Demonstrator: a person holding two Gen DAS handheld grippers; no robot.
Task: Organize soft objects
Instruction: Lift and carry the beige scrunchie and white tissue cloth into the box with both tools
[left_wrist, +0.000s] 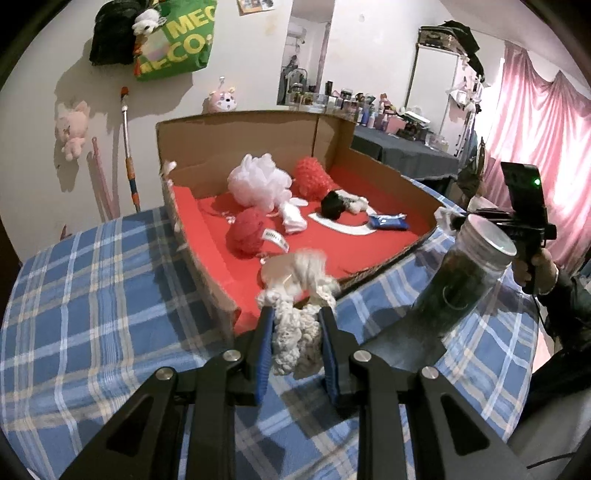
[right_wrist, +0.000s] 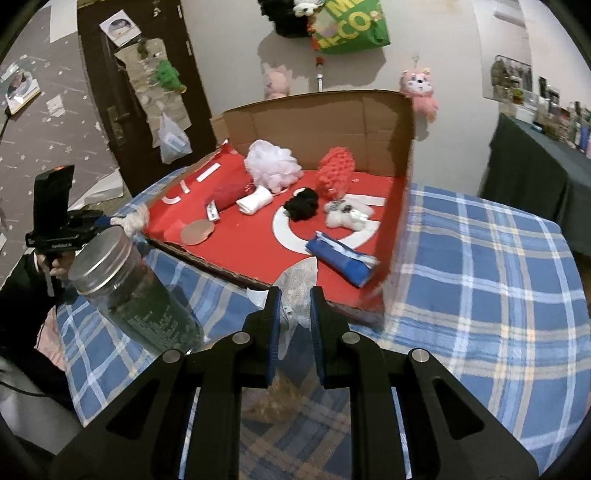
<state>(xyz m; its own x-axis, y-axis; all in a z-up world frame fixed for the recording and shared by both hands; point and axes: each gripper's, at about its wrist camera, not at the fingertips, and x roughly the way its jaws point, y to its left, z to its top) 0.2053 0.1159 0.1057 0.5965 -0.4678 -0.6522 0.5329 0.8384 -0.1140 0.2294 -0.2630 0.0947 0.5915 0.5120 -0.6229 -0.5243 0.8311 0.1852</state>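
Now gripping a white knitted bundle (left_wrist: 295, 332) in the left gripper (left_wrist: 297, 317) and pinching thin white mesh (right_wrist: 297, 291) in the right gripper (right_wrist: 294, 295), hovering beside the cardboard box (left_wrist: 236, 136), possibly risking bumping the glass jar (left_wrist: 465, 280) nearby.

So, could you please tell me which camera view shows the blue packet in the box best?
The right wrist view: the blue packet lies close to the camera, large and unobstructed, near the cardboard box's front corner. In the left wrist view it appears small and farther away.
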